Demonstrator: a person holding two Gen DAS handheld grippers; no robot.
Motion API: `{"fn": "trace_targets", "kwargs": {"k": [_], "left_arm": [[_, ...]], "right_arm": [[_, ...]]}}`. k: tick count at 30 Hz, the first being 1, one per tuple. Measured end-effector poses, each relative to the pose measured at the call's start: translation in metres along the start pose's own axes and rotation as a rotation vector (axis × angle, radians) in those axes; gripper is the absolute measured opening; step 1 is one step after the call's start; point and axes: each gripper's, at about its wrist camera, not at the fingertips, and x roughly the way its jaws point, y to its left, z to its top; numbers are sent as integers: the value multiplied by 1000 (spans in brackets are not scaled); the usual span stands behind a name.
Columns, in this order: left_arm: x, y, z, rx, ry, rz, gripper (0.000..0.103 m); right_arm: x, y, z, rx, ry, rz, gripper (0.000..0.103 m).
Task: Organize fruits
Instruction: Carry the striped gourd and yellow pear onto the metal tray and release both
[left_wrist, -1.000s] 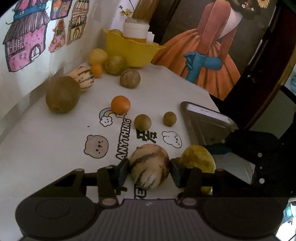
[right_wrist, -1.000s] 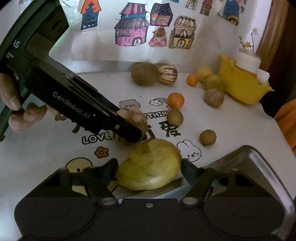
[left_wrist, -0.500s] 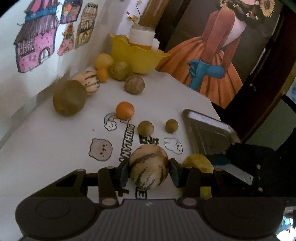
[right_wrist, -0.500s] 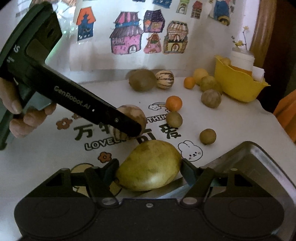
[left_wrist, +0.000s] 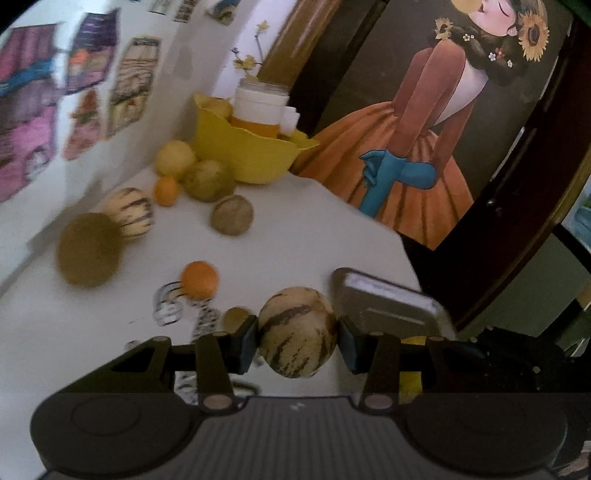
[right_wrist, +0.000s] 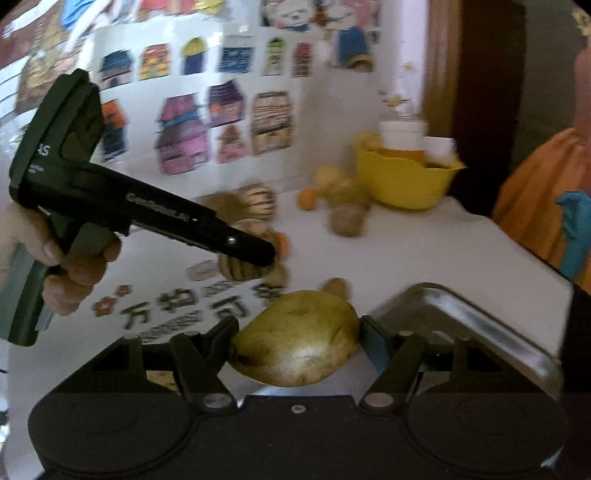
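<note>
Metal tray (right_wrist: 480, 314) sits just right of the right gripper (right_wrist: 297, 345), whose jaws are clamped on a pear (right_wrist: 295, 343). Left gripper (left_wrist: 297, 338) jaws pinch a striped melon (left_wrist: 297, 332), orange (left_wrist: 199, 278) ahead-left on the table (left_wrist: 303, 229).

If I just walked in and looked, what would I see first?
First you'd see a fruit in each gripper: the left gripper squeezes a striped melon, and the right gripper squeezes a yellow-green mango beside a metal tray. Behind them, more fruit is scattered on the white table, with a bright yellow bowl at the far end near the wall.
</note>
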Motion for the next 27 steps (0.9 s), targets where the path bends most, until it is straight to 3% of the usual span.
{"fn": "trace_targets", "kwargs": {"k": [15, 21, 27], "left_arm": [[105, -56, 16, 50, 105, -80, 49], [129, -75, 18, 93, 136, -86, 49], [145, -78, 17, 72, 159, -75, 49]], "right_arm": [[14, -110, -20, 144, 37, -294, 72], [19, -127, -34, 153, 64, -342, 72], [24, -132, -41, 149, 70, -351, 72]]}}
